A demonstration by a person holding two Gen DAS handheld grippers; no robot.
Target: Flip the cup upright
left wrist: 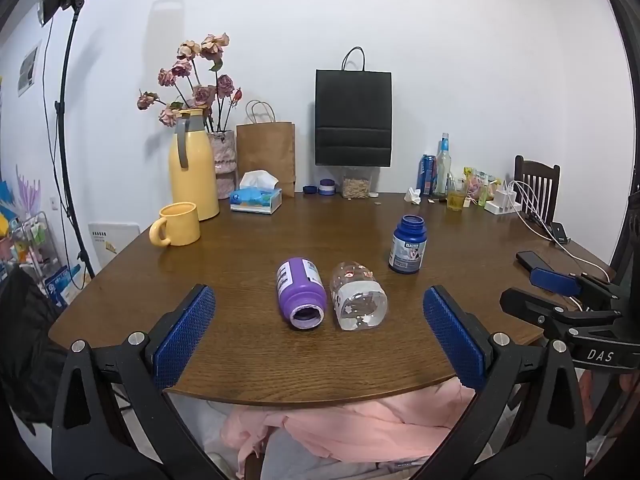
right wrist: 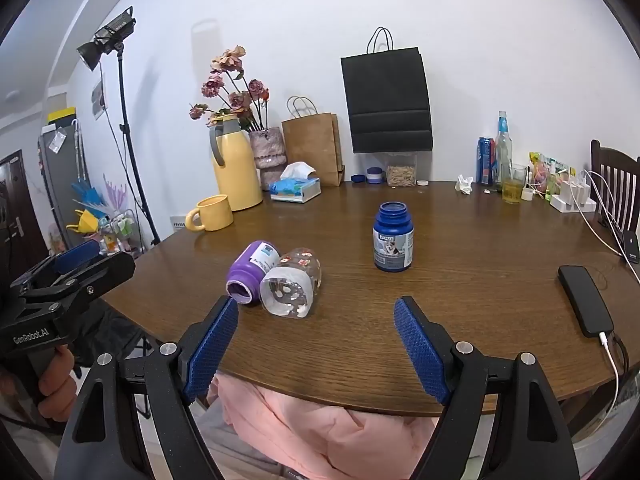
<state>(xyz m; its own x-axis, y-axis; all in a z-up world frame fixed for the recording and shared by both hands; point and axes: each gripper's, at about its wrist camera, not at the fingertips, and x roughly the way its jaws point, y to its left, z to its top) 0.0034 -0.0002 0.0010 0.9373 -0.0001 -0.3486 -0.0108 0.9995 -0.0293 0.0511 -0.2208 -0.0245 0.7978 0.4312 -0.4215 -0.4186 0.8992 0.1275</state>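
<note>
A clear glass cup (left wrist: 358, 300) with small printed flowers lies on its side on the brown table (left wrist: 280, 368), its mouth toward me. It also shows in the right wrist view (right wrist: 292, 288). A purple bottle (left wrist: 301, 298) lies on its side touching the cup's left; it also shows in the right wrist view (right wrist: 250, 272). A blue bottle (left wrist: 407, 245) stands upright behind them to the right. My left gripper (left wrist: 320, 344) is open and empty, just short of the cup. My right gripper (right wrist: 316, 344) is open and empty, near the table's front edge, right of the cup.
A yellow mug (left wrist: 178, 225), yellow thermos (left wrist: 192, 164), flower vase, tissue box (left wrist: 256, 197) and paper bags stand at the back left. Bottles, a glass and a charger stand at the back right. A black phone (right wrist: 586, 300) lies on the right. Pink cloth (left wrist: 352, 428) lies below the table edge.
</note>
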